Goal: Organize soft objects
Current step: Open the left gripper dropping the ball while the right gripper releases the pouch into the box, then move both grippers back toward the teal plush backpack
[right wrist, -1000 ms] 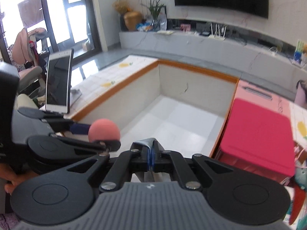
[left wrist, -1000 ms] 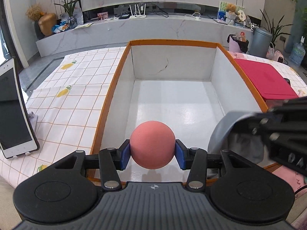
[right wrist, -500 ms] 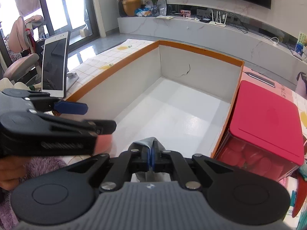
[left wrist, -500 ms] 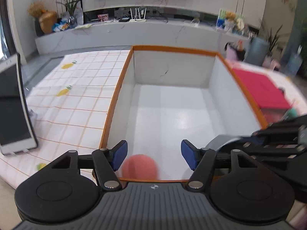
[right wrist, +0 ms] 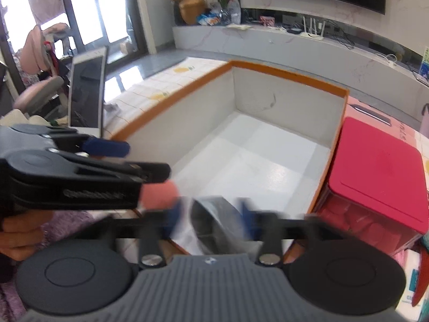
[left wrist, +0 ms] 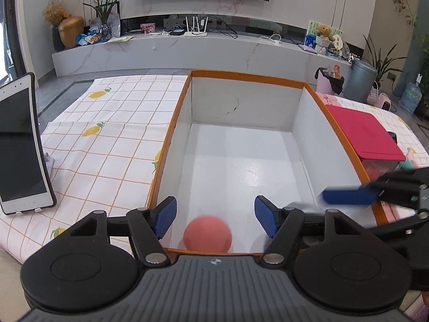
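A pink ball (left wrist: 207, 233) lies on the white floor of the orange-rimmed box (left wrist: 171, 134), against its near wall. My left gripper (left wrist: 215, 216) hangs open just above the ball, its blue pads clear of it. In the right wrist view the ball (right wrist: 158, 194) peeks out under the left gripper (right wrist: 134, 158). My right gripper (right wrist: 211, 214) is over the box's near right corner, its jaws opening and blurred. A grey cloth (right wrist: 211, 225) sits loose between them, and the pads do not press on it. One right-gripper pad (left wrist: 346, 196) shows in the left wrist view.
A red-lidded container (left wrist: 362, 131) stands against the box's right side. A tablet (left wrist: 18, 147) stands propped at the left on the checked tablecloth (left wrist: 107, 134). A hand (right wrist: 21, 230) holds the left gripper. The box (right wrist: 289, 75) has tall white walls.
The left gripper opened and the pink ball dropped from it to the box floor. The right gripper, shut on the grey cloth until now, has spread its jaws.
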